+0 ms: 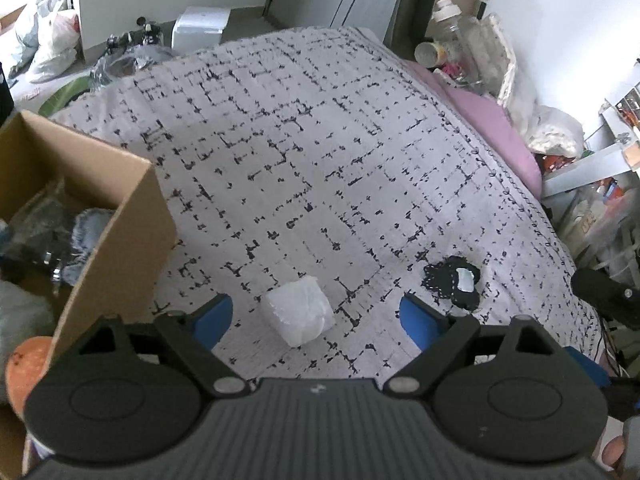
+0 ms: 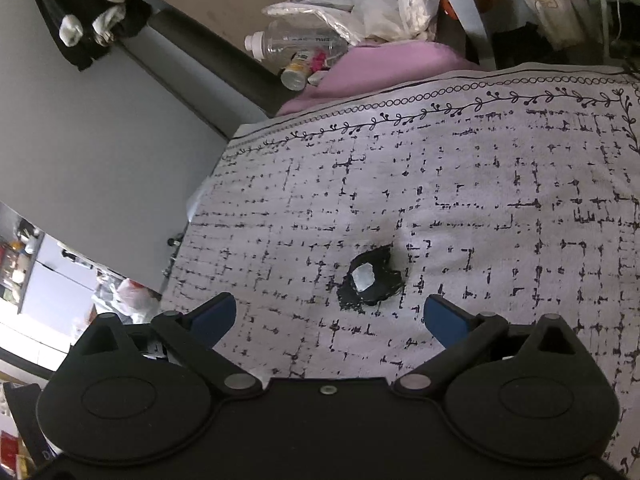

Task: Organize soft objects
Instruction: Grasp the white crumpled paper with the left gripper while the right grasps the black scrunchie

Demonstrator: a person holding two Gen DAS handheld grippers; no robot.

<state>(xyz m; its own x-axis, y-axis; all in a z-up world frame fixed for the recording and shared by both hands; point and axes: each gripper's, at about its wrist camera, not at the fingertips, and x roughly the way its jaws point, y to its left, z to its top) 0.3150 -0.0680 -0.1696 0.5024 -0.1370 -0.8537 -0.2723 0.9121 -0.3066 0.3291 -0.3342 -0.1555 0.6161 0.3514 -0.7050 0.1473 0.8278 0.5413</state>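
Observation:
A white soft block (image 1: 301, 311) lies on the patterned bedspread (image 1: 304, 152), between the blue fingers of my left gripper (image 1: 316, 318), which stands open and does not touch it. To its right sits a small black soft piece with a pale label (image 1: 454, 282). In the right wrist view that same black piece (image 2: 370, 280) rests just beyond my right gripper (image 2: 330, 318), whose jaws stand wide with only bedspread (image 2: 480, 200) between them. At the left, a cardboard box (image 1: 132, 216) holds blue and grey soft things.
A pink pillow (image 1: 500, 132) lies at the bed's far right edge, with a plastic bottle (image 1: 452, 20) and bags behind it. An orange round thing (image 1: 24, 368) sits beside the box. Shelves and clutter crowd the right side; a grey wall (image 2: 100, 140) runs along the bed.

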